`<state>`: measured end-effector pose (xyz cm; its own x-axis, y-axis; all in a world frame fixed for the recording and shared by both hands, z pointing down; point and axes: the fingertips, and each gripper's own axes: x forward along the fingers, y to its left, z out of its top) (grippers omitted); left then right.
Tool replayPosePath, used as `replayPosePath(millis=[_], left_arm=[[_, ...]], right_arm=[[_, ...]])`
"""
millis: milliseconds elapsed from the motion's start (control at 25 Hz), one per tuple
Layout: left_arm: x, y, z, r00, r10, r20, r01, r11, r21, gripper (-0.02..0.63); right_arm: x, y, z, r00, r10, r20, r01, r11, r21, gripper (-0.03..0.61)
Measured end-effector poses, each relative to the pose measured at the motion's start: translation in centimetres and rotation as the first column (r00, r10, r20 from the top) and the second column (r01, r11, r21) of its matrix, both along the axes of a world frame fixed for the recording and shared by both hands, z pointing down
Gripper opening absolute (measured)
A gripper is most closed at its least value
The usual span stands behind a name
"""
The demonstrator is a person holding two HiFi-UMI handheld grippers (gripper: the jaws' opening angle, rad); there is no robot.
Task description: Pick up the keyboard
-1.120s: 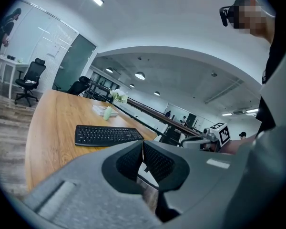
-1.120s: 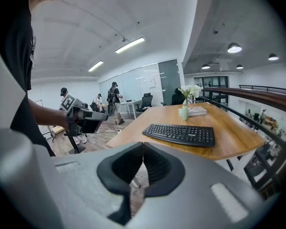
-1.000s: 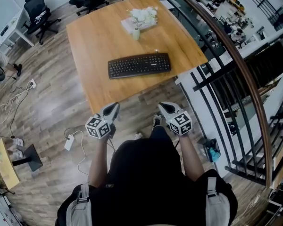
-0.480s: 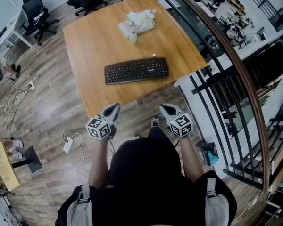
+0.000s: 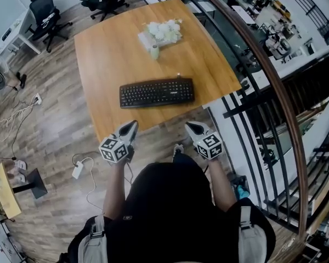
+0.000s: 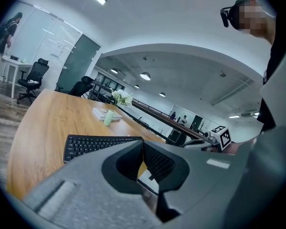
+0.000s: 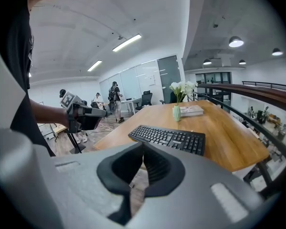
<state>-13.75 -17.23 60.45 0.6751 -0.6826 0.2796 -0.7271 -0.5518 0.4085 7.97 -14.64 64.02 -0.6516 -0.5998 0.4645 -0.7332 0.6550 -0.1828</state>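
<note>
**Keyboard flat on table; both grippers closed and empty, short of it**

- Keyboard [image 5: 157, 92]: black, full width. It lies flat on the table, close to the edge nearest the person, with its long side roughly along that edge. Nothing touches it.
- Table [image 5: 107, 56]: wooden top, square, seen corner-on from the head view.
- Vase [image 5: 154, 52]: small and pale green, standing upright beyond the keyboard and well apart from it.
- Flowers [image 5: 165, 30]: a white bunch just behind the vase. A flat white thing lies under them, and what it is cannot be told.
- Left gripper [image 5: 132, 124]: held out in front of the person, with its tip at the table's near edge and pointing towards the keyboard. The jaws are pressed together with nothing between them.
- Right gripper [image 5: 190, 126]: held level with the left one, over the floor [image 5: 55, 119] just short of the table and apart from the keyboard. The jaws are pressed together with nothing between them.
- Person [image 5: 167, 212]: in a dark top, seen from above, with one gripper in each hand.
- Office chairs [image 5: 45, 15]: black, on the wooden floor past the table's far left side.
- Railing [image 5: 266, 64]: a curved wooden handrail on dark bars, running along the table's right side.
- Cable [image 5: 82, 166]: white, lying loose on the floor to the left of the person.
</note>
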Motion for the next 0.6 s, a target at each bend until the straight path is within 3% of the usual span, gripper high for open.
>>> replayPosePath(millis=[600], left_arm=[[4.4, -4.8, -0.6, 0.997, -0.076, 0.011, 0.076, 0.997, -0.011, 0.014]], right_arm=[[5.0, -6.6, -0.1, 0.998, -0.064, 0.006, 0.064, 0.998, -0.016, 0.003]])
